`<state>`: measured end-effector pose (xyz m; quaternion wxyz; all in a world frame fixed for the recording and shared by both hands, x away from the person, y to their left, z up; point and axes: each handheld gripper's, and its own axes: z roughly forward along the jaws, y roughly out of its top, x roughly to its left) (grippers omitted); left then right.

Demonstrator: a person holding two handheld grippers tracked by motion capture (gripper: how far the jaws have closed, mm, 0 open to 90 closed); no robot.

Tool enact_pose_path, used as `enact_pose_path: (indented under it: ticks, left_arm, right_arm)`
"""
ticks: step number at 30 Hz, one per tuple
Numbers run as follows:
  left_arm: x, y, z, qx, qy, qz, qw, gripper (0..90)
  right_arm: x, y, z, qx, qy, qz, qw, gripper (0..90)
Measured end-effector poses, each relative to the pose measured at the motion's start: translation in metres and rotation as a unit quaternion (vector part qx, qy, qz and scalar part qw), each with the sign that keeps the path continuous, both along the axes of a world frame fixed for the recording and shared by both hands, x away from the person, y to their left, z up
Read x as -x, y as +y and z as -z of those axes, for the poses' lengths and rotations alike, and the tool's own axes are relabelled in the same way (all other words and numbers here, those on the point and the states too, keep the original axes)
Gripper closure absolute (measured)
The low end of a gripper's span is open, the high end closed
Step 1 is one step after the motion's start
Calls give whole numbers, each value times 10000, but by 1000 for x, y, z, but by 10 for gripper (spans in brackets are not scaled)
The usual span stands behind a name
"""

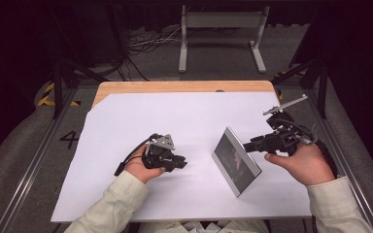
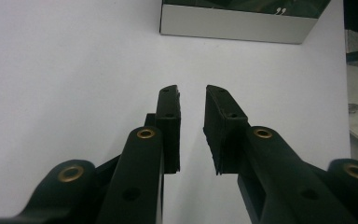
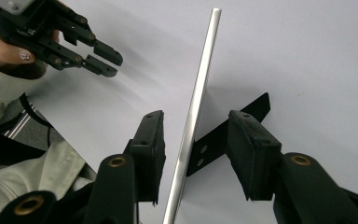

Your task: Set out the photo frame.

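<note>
Straddling the upright picture frame, the right hand-held gripper stands open, apparently clear of it.

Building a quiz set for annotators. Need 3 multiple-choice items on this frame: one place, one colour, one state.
1. Where does the picture frame stand relative to the right gripper?
A. Under the left hand
B. Just in front of the right gripper's tips, its thin edge between the jaws
C. Off the table, on the floor

2. What colour is the sheet covering the table?
A. White
B. Red
C. Black

3. How is the left gripper?
A. Shut on the frame
B. Holding a cable
C. Jaws apart, nothing between them

Answers:
1 B: the right gripper view shows the frame's silver edge between the two pads, touching neither.
2 A: the high view shows a white sheet over the wooden tabletop.
3 C: the left gripper view shows a gap between the pads with bare sheet behind.
</note>
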<state>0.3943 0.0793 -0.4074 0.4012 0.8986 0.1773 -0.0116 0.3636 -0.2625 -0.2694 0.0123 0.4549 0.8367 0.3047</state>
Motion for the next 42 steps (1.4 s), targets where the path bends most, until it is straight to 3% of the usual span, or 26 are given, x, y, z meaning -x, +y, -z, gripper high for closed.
enact_pose_path:
  ticks: [20,28,42]
  left_arm:
    - [0,0,-1,41,22,-63,10000,758]
    - [0,0,0,40,73,-71,9999,753]
    - [-1,0,1,3,124,-112,9999,747]
  right_arm:
    - [-8,23,26,316,219,-70,9992,577]
    - [-9,27,31,503,279,-128,9983,689]
    - [-8,32,30,750,194,-83,9970,768]
